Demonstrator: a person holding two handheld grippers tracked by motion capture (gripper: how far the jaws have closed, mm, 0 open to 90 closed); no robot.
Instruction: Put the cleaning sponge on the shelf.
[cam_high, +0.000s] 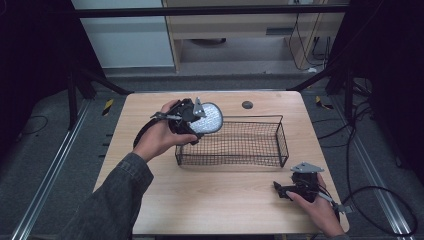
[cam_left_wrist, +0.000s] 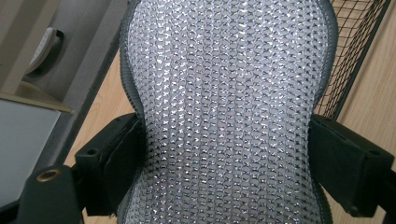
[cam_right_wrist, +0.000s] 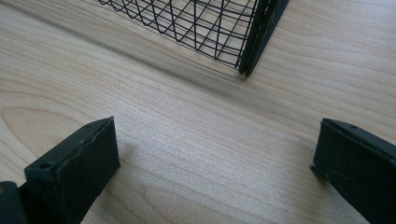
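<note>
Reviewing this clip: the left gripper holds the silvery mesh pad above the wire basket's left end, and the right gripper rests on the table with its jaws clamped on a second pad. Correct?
Not quite. The right gripper holds nothing: the right gripper view shows its jaws standing open with bare table between them. The rest stands: the left gripper is shut on the silvery mesh pad by the left end of the wire basket.

The silvery pad (cam_left_wrist: 229, 112) runs off the top and bottom edges of the left gripper view, so its full outline cannot be told; it hides most of the wire basket (cam_left_wrist: 355, 42) behind it; in the right gripper view the basket (cam_right_wrist: 205, 28) is cut off at the top edge.
</note>
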